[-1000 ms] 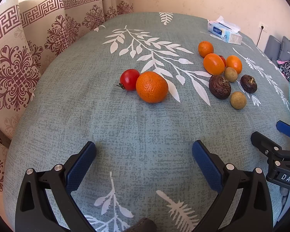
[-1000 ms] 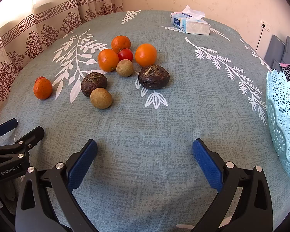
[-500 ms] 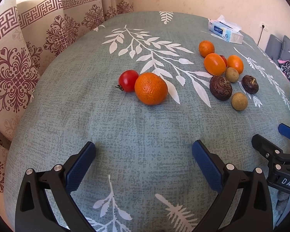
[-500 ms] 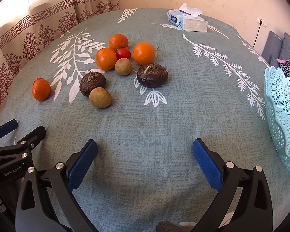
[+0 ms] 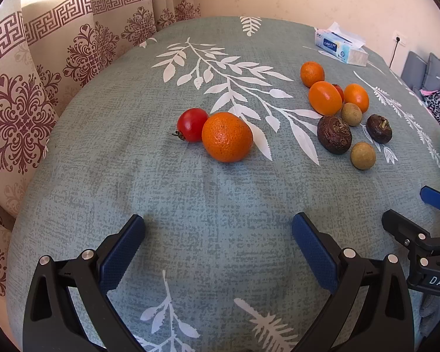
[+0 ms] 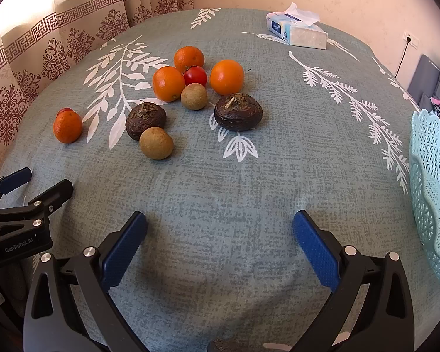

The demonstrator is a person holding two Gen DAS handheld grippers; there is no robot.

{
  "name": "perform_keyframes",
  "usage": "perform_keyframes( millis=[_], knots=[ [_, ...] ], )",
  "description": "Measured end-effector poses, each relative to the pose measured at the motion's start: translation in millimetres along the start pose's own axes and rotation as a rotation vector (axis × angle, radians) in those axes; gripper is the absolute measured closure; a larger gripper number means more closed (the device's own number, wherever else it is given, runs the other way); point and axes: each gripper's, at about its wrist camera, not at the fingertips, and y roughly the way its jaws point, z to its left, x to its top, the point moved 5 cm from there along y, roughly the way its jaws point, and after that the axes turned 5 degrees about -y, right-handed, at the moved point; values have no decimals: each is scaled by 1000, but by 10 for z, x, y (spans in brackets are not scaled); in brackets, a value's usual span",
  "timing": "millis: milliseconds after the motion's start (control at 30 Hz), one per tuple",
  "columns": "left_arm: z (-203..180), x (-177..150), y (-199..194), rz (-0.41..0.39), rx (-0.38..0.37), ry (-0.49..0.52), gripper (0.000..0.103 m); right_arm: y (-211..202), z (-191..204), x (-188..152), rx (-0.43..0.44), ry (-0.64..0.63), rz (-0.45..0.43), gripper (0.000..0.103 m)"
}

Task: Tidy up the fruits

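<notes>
In the left wrist view an orange point(image 5: 227, 137) and a red tomato point(image 5: 192, 124) touch each other on the cloth, ahead of my open, empty left gripper point(image 5: 218, 230). A cluster of oranges point(image 6: 168, 83), a tomato point(image 6: 195, 76), two dark brown fruits point(image 6: 238, 112) and two tan round fruits point(image 6: 156, 143) lies ahead and left of my open, empty right gripper point(image 6: 220, 228). The lone orange also shows in the right wrist view point(image 6: 67, 126). A pale turquoise lattice basket point(image 6: 434, 187) stands at the right.
A tissue pack point(image 6: 297, 31) lies at the far side of the table. Patterned curtains point(image 5: 29, 88) hang along the left edge. The grey-green leaf-print cloth point(image 6: 249, 182) covers the table. Each gripper shows at the edge of the other's view.
Both grippers have crept slightly forward over the cloth; the fruits look a little nearer. Nothing was gripped or moved.
</notes>
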Motion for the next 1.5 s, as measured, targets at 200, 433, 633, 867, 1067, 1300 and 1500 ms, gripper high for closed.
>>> perform_keyframes(
  millis=[200,433,633,867,1067,1300,1500],
  knots=[
    [-7,0,2,0,3,1,5,0,5,-1,-1,-2,0,2],
    [-1,-1,2,1,4,2,5,8,-3,2,-6,-2,5,2],
    [-1,-3,2,1,3,1,5,40,-14,30,13,19,58,2],
    [9,-10,2,3,1,-3,5,42,-21,32,6,11,63,2],
    [16,-9,2,9,-6,-5,5,18,-32,25,17,14,38,2],
    [101,82,-28,45,-63,-9,5,-7,-40,31,42,9,33,2],
    [195,266,-4,41,-51,-67,5,-4,-41,97,81,-10,34,2]
  ],
)
